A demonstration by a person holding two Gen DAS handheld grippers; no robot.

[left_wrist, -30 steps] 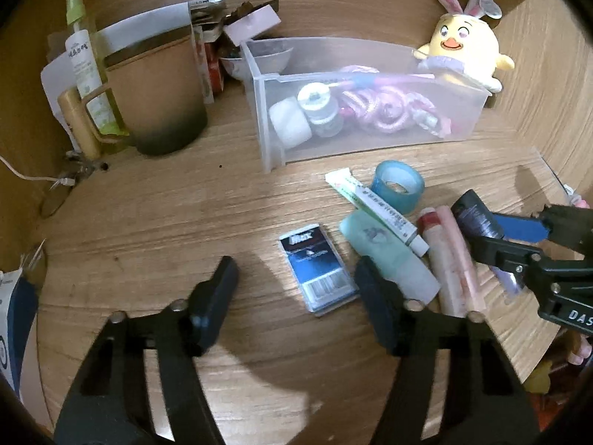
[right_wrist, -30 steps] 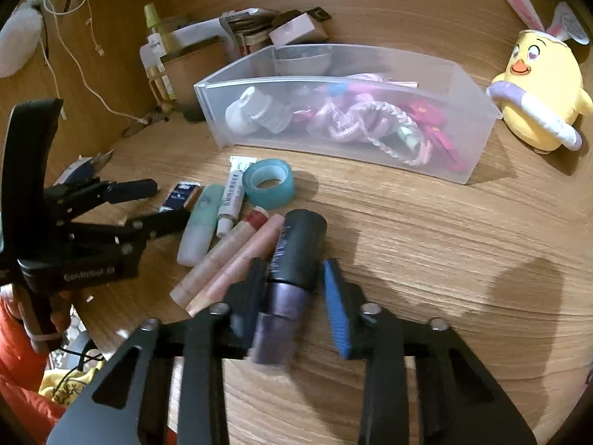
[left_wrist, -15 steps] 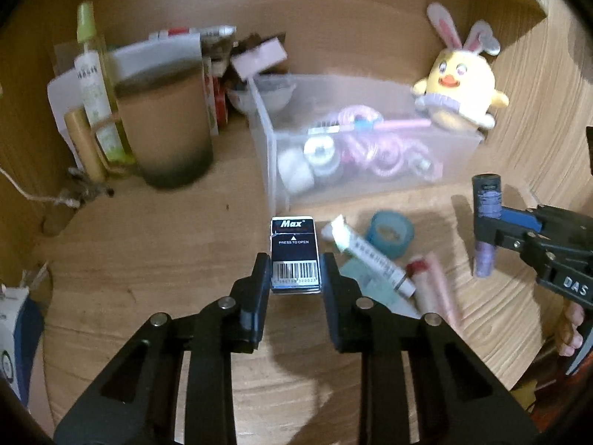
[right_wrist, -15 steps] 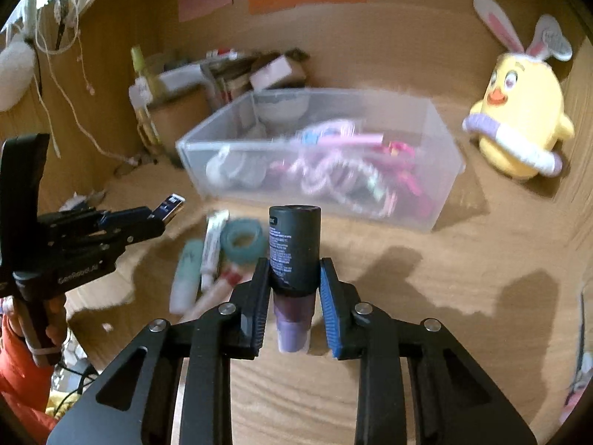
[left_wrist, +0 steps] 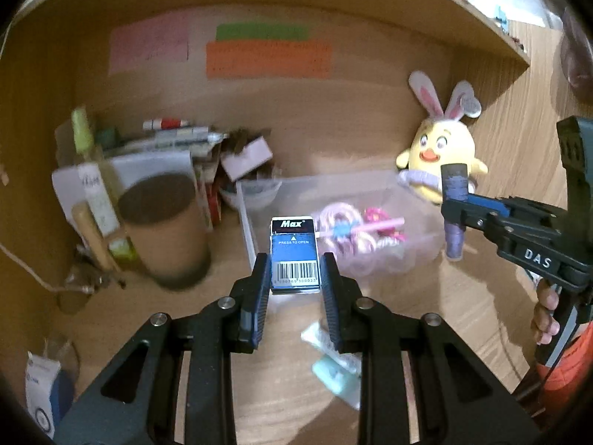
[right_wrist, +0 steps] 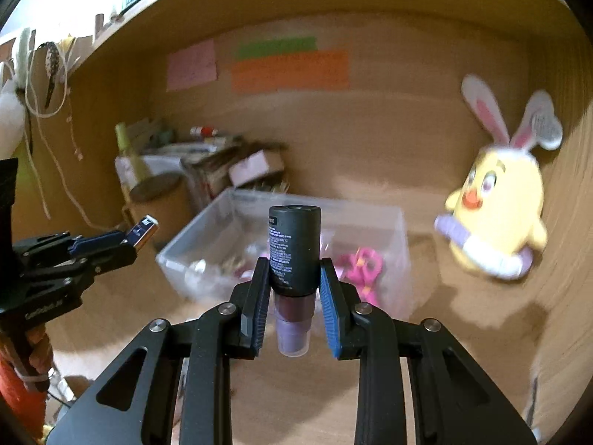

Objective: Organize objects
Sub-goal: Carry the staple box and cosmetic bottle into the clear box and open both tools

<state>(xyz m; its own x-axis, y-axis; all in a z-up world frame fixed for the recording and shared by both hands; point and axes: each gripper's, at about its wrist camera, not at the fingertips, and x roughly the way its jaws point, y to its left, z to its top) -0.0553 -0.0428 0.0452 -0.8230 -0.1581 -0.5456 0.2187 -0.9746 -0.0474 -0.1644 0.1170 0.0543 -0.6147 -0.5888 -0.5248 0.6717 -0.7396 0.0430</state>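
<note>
Wooden tabletop [left_wrist: 111,326] below, the left hand-held gripper [left_wrist: 295,287], just clamped on the staple box [left_wrist: 294,256], and right hand-held gripper [right_wrist: 292,296], gripping a purple bottle [right_wrist: 294,256], lift toward the clear bin [right_wrist: 402,230]

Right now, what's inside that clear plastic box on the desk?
The clear box holds pink coiled hair ties, a pink stick and other pink bits. The held blue box hides its near left end, and blur masks the rest.
</note>
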